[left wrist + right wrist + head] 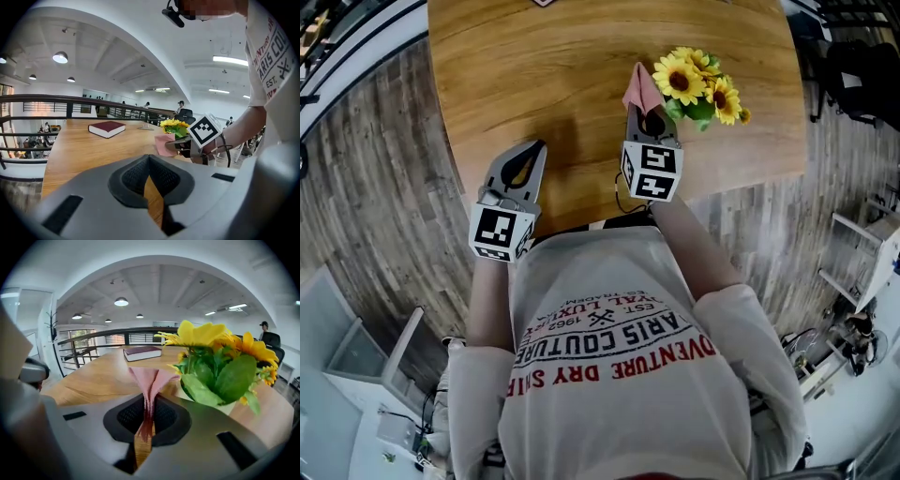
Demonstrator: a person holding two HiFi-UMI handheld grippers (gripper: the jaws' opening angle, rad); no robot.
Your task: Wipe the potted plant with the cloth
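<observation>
A potted plant (701, 87) with yellow sunflowers and green leaves stands near the table's right front edge; it fills the right of the right gripper view (220, 369) and shows small in the left gripper view (174, 127). My right gripper (643, 111) is shut on a pink cloth (640, 88), whose folds fan out ahead of the jaws (151, 380) just left of the plant. The cloth (164, 144) also shows beside the right gripper in the left gripper view. My left gripper (532, 150) is shut with nothing in it, low over the table's front edge.
A dark red book (107, 128) lies further back on the wooden table (534, 66), also seen in the right gripper view (142, 352). A railing (42, 101) runs beyond the table. Office chairs (853, 75) stand to the right on the wood-plank floor.
</observation>
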